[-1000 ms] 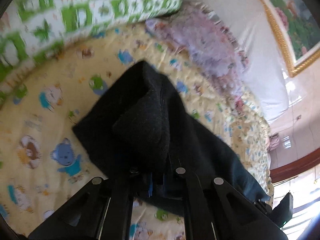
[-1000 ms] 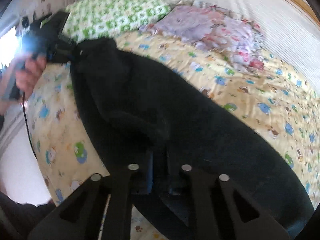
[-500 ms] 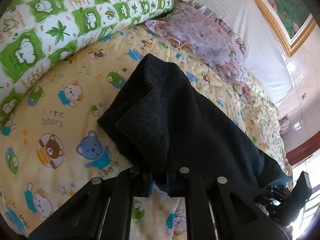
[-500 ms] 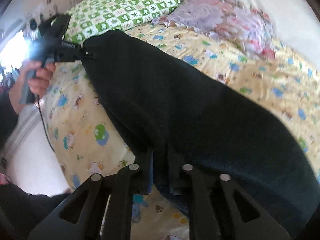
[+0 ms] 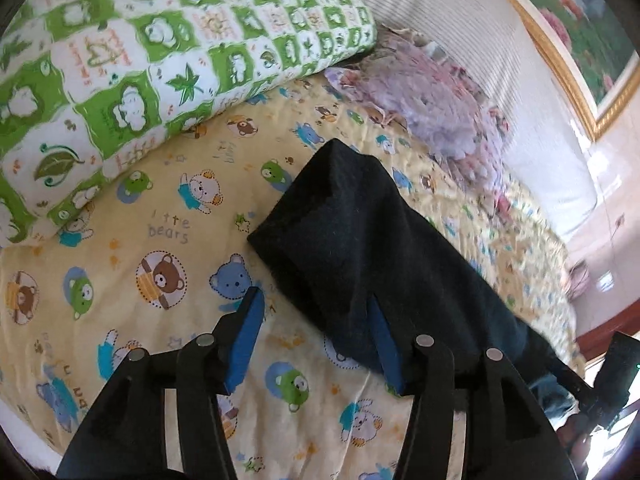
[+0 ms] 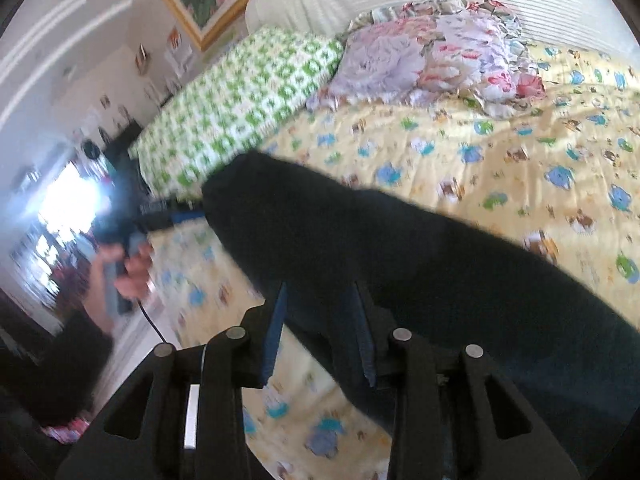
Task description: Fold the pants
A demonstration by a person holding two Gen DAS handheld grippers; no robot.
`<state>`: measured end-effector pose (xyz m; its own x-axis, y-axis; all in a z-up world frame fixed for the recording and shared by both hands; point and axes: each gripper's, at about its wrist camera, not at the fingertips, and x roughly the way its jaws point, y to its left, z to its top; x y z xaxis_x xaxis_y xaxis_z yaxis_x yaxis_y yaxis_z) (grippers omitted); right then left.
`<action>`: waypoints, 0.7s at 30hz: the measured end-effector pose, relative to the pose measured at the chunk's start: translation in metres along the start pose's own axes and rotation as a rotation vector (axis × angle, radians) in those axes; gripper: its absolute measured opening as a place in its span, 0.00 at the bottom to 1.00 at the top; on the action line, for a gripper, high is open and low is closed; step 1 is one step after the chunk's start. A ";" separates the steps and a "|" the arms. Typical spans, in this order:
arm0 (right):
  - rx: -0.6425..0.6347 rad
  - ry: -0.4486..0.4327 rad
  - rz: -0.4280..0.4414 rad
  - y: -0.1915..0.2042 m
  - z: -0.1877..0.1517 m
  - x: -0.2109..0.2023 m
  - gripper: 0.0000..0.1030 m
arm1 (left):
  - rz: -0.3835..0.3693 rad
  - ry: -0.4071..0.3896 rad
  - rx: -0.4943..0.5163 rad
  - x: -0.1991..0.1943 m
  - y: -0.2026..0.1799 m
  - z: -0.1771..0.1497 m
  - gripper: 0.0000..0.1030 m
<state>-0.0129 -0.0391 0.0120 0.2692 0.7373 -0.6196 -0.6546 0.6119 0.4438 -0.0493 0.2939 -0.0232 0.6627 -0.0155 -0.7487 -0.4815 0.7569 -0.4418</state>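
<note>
Claws [image 5: 316, 334] apart over "bears" sheet [image 5: 168, 236]

One pair of black pants [image 5: 372, 248] lies on one bed [image 5: 160, 216] covered by one yellow bear-print sheet. Two pillows sit at its head: one green-and-white checked pillow [image 5: 160, 48] and one lilac floral pillow [image 5: 432, 104]. One gold-framed picture [image 5: 576, 32] hangs on the wall. Two hand-held grippers are in view: the left hand-held gripper [image 5: 316, 336] and the right hand-held gripper [image 6: 320, 328], each with two blue-padded fingers. One hand [image 6: 128, 272] shows.
</note>
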 end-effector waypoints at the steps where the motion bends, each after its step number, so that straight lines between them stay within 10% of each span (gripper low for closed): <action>1: 0.030 -0.010 0.015 -0.003 0.009 0.002 0.34 | 0.002 0.006 -0.012 0.003 0.001 0.002 0.54; 12: 0.196 0.068 -0.026 -0.050 0.098 0.076 0.34 | 0.020 0.047 -0.036 0.039 -0.001 0.027 0.55; 21: 0.157 0.266 -0.033 -0.060 0.087 0.146 0.35 | 0.035 -0.005 -0.007 0.048 -0.007 0.025 0.41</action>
<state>0.1270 0.0570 -0.0491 0.0806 0.6286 -0.7735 -0.5256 0.6862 0.5029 0.0004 0.3045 -0.0436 0.6480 0.0139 -0.7616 -0.5086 0.7522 -0.4190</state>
